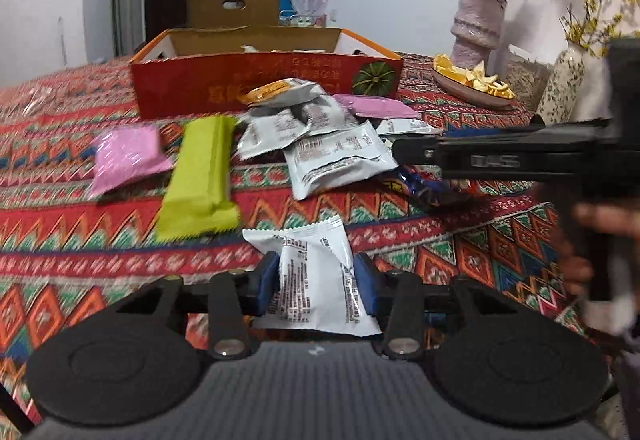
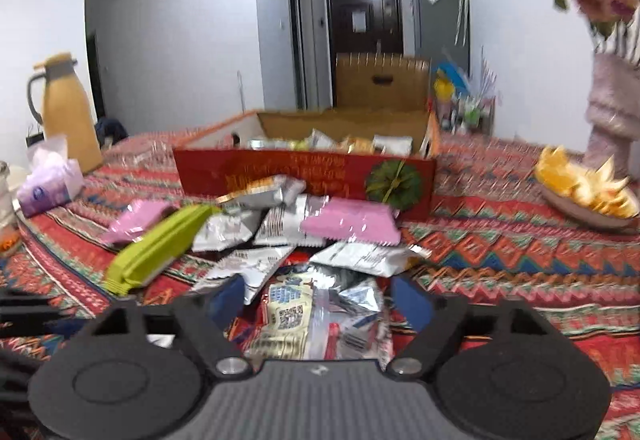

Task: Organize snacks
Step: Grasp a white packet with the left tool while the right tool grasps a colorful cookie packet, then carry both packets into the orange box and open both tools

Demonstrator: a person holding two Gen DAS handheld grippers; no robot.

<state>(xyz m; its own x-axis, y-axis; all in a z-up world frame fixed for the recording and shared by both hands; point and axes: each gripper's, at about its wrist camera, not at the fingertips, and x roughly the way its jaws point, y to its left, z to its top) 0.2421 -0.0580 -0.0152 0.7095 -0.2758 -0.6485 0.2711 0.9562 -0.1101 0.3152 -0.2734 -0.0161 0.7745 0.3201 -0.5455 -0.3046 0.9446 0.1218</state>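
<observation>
While the left gripper (image 1: 316, 276) is clamping its blue jaws on a white snack packet (image 1: 316, 280), the right gripper (image 2: 316, 304) is hovering with jaws apart over a crumpled packet with a QR code (image 2: 292, 320), touching nothing as far as can be seen. The step in hand looks like carrying snacks to the red cardboard box (image 1: 264, 83), which is sitting at twelve o'clock beyond the loose pile and already holding several packets. Next, the left likely needs to lift over the green bar (image 1: 200, 175) and the box's near wall; the slippery packet could twist. A patterned tablecloth (image 1: 460, 252) is covering the table, with a dish of orange peel (image 1: 472, 79) at two o'clock, vases behind, and a dark door farther back.
</observation>
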